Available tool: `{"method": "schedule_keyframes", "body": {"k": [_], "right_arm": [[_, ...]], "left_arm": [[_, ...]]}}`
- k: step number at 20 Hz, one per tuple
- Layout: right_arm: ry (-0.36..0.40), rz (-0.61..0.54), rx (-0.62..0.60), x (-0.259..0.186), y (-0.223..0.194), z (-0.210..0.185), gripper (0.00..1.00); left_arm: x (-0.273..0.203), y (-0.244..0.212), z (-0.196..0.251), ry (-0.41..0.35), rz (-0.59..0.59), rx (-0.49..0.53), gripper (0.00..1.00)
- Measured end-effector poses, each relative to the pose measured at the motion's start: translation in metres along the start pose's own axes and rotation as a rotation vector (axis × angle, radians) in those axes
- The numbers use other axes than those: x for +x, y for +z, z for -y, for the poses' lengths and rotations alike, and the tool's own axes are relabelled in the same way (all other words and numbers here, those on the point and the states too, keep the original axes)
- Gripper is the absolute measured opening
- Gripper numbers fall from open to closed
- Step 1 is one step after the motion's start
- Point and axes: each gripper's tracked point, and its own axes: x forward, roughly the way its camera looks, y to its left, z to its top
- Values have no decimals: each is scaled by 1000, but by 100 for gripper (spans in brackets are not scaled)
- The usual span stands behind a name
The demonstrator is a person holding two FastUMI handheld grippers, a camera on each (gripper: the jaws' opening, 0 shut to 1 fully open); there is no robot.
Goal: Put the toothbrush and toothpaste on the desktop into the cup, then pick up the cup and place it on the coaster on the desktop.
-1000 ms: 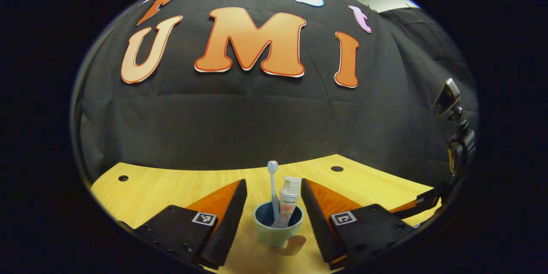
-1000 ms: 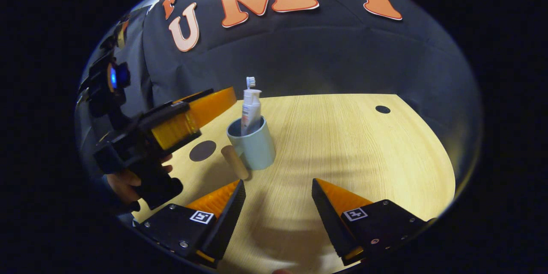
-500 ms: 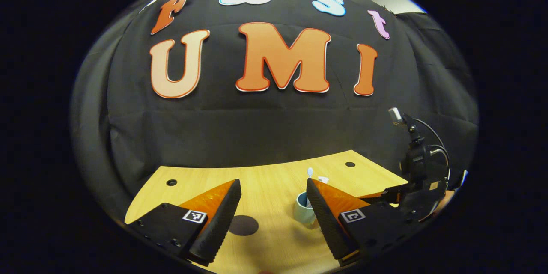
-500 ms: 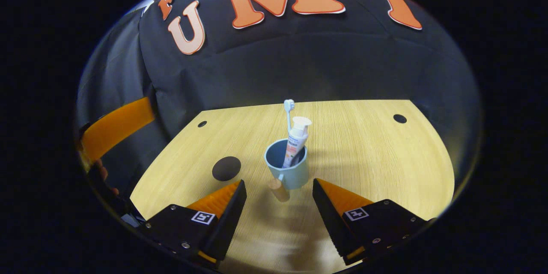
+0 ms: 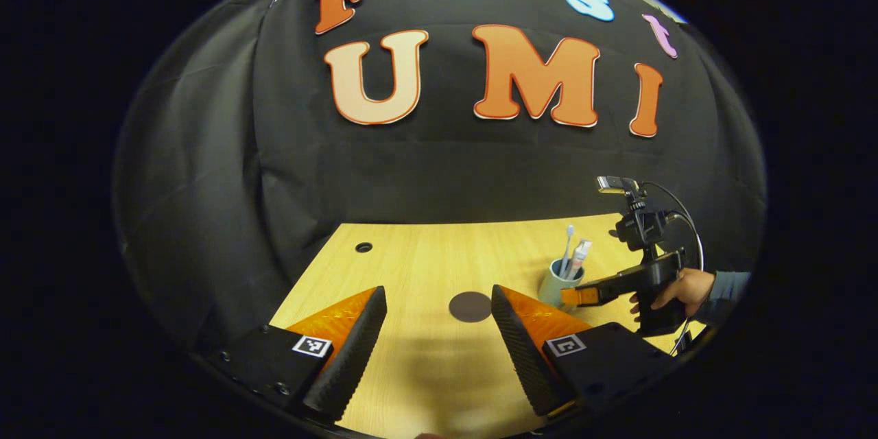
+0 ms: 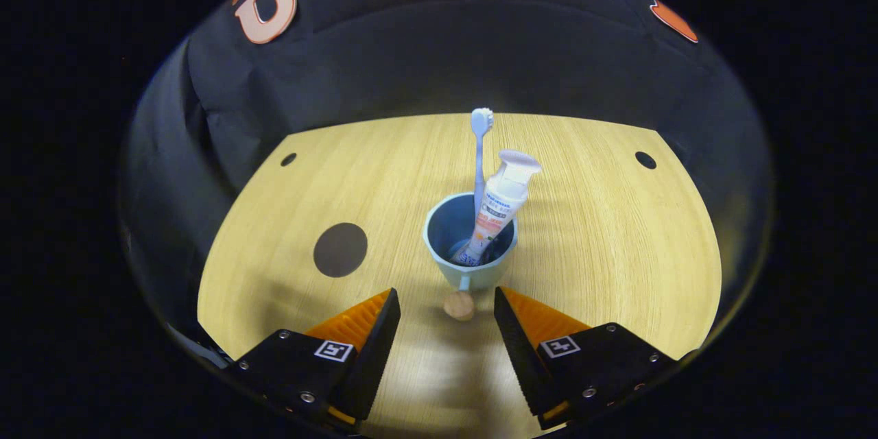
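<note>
Right gripper (image 6: 442, 302), fingers spread, lines up on the cup's (image 6: 468, 245) handle (image 6: 459, 304): best to close squarely there, left gripper (image 5: 439, 315) idling open beside the coaster (image 5: 470, 306).

Left gripper (image 5: 437, 336): jaws wide apart, nothing between them, held low.
Right gripper (image 6: 442, 343): jaws spread, gripping nothing; in the left gripper view it sits level, pointing left.
Hand (image 5: 675, 290): wrapped around the right gripper's handle, sleeve at the wrist.
</note>
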Motion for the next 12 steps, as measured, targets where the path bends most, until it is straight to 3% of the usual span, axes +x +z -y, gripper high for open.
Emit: {"method": "schedule_keyframes", "body": {"k": [4, 5, 6, 8, 10, 12], "right_arm": [[-62, -110, 10, 24, -3, 8, 76], [-73, -143, 34, 31, -9, 8, 69], [-82, -180, 50, 37, -13, 10, 61], [-108, -195, 70, 43, -10, 12, 26], [-122, -195, 65, 41, -11, 10, 25], [-86, -184, 62, 40, -3, 8, 22]], "left_arm": [[2, -17, -13, 22, -50, -38, 99], [8, -16, -12, 23, -59, -45, 98], [14, -19, -11, 14, -70, -48, 98], [23, -23, -7, -4, -89, -50, 98], [32, -30, -4, -23, -116, -69, 98], [35, -30, -4, -29, -126, -68, 99]]}}
